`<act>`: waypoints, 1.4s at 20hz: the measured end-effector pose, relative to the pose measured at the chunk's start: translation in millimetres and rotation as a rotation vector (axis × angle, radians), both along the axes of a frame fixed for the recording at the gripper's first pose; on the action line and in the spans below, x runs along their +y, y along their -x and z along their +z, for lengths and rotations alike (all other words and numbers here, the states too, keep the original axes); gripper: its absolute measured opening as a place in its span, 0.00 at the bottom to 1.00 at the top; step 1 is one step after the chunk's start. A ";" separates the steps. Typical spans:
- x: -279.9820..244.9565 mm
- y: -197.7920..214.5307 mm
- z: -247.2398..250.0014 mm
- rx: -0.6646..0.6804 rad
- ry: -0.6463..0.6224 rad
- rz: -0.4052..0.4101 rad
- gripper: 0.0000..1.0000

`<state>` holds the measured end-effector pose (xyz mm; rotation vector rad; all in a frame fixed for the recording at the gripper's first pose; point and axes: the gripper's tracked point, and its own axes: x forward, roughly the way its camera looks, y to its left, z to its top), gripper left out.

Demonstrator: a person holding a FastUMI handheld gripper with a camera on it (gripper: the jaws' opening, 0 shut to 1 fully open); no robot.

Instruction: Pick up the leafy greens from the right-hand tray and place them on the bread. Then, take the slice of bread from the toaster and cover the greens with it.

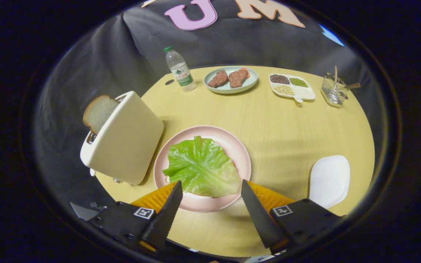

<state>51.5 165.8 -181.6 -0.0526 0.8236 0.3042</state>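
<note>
Claw [211, 186] spread wide and empty above the leafy greens [202, 167] on the pink plate [239, 153].

Ahead and left, a cream toaster [124, 138] holds a bread slice [99, 112]; beyond it a water bottle [179, 69], its label too small to read; then a plate of meat [230, 79], a grain tray [291, 86], a wire basket [334, 91] and, near right, a white tray [329, 180], all on a pale wooden round table [280, 124].

a staged booth: cloth wall [232, 40] behind a set table [280, 131].
</note>
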 end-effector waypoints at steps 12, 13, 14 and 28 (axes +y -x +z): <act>139.0 14.7 124.7 -0.190 -0.136 0.135 1.00; 153.9 15.0 130.6 -0.201 -0.147 0.152 1.00; 169.1 14.1 134.9 -0.212 -0.159 0.164 1.00; 279.7 -9.9 79.3 -0.171 -0.071 0.226 0.77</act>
